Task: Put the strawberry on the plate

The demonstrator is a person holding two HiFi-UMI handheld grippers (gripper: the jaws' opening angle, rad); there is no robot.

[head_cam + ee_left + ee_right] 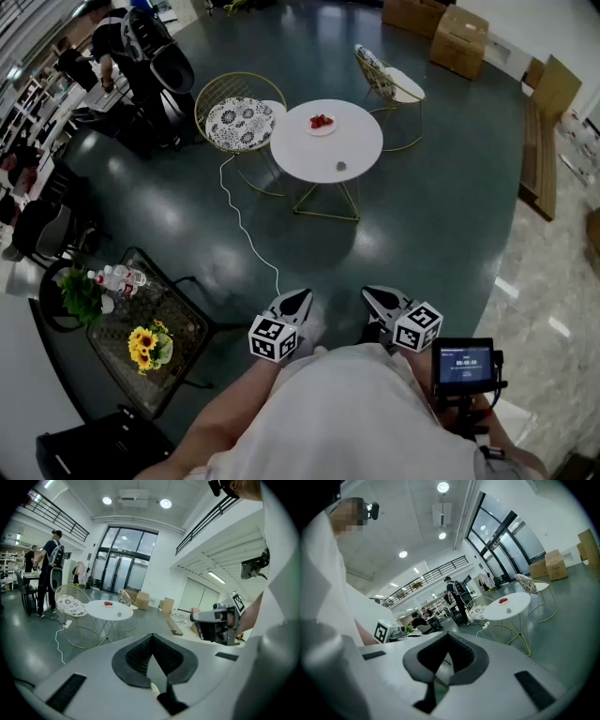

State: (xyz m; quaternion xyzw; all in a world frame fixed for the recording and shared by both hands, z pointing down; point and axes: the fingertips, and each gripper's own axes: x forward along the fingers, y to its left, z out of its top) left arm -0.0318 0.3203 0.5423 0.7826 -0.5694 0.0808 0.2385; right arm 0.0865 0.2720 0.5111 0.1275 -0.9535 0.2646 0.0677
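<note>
A round white table (352, 150) stands far ahead across the dark floor. On it sits a small white plate (321, 125) with red strawberries, and a small grey-green thing (340, 166) lies nearer the front edge. Both grippers are held close to the person's body, far from the table. My left gripper (294, 302) is shut and empty, as is my right gripper (379, 300). The left gripper view shows its jaws (152, 637) closed, with the table (115, 609) and plate (108, 604) small in the distance. The right gripper view shows closed jaws (449, 638) and the plate (503, 601).
Two wire chairs (239, 120) (389, 82) flank the table. A white cable (246, 230) runs over the floor. A glass side table (173, 323) with sunflowers and bottles stands at left. Cardboard boxes (457, 39) are at the back. A person with a backpack (127, 52) stands far left.
</note>
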